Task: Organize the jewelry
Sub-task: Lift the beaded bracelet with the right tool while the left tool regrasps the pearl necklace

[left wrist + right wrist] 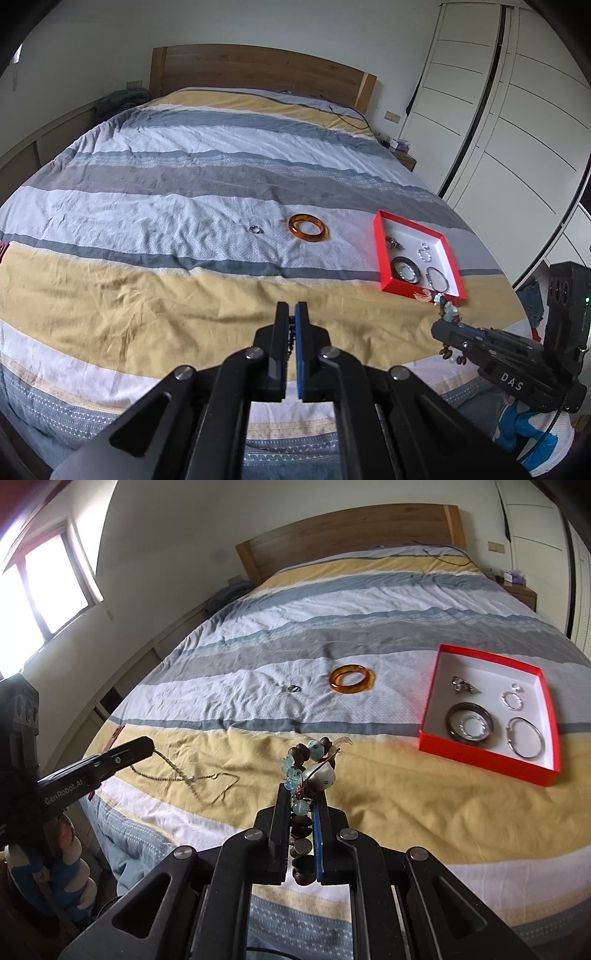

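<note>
Your right gripper [301,797] clenches a beaded bracelet [314,760] of dark wooden and pale glassy beads; your left gripper [292,314] pinches a thin twisted chain [192,775] trailing on the wrinkled striped bedspread [147,206] — broad open fabric at frame centre. The red box [480,753] sits right, its near edge facing you — amber bangle [352,679] left of it.

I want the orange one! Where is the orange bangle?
The orange bangle lies on the bed, between the small silver ring and the red box.
</note>
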### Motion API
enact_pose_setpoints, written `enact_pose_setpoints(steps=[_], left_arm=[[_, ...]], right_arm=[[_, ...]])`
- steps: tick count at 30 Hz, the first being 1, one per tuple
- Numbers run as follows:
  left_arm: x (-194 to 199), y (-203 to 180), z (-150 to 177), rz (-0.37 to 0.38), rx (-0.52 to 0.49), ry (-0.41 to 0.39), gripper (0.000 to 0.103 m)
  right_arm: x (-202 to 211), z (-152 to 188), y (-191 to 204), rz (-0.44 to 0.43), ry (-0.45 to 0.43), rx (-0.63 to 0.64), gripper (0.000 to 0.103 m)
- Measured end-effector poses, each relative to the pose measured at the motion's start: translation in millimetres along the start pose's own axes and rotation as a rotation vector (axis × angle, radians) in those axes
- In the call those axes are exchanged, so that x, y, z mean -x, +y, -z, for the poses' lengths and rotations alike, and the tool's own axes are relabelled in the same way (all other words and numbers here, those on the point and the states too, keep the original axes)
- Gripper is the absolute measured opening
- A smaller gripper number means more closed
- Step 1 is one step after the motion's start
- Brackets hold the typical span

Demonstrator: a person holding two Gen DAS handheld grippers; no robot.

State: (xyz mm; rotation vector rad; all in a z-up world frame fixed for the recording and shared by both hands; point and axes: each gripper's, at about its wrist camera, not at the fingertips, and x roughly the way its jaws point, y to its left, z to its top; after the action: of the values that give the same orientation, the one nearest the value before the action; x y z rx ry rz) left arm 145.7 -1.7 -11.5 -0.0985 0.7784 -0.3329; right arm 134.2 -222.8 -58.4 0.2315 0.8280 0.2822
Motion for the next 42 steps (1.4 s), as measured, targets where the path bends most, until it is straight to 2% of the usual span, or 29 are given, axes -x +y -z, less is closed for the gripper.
enact_pose_setpoints(steps=[11,17,28,30,32,33,42], left_arm=[[47,-25,-9,0.003,-0.024,-0.073,0.001],[51,-35,-10,-0.019,-0.041,-0.073,0.001],[-14,-11,38,-0.013,0.031,0.123,0.005],[-29,-7,48,-0.004,0.045,0.166,0.01],[-45,-5,59,-0.009,0.048,0.208,0.031],[-53,-5,64,-0.014,0.048,0.226,0.034],[-106,0,85,-0.056,0.027,0.332,0.037]], right_arm=[[41,18,-24,-0.009,-0.081,-0.051,0.011],[55,24,-36,-0.02,-0.114,-0.076,0.011],[47,35,-56,-0.007,-0.088,-0.1,0.011],[44,37,-58,-0.002,-0.075,-0.101,0.011],[38,38,-59,0.003,-0.058,-0.101,0.011],[36,38,-60,0.006,-0.052,-0.101,0.011],[20,41,-75,0.04,0.007,-0.113,0.011]])
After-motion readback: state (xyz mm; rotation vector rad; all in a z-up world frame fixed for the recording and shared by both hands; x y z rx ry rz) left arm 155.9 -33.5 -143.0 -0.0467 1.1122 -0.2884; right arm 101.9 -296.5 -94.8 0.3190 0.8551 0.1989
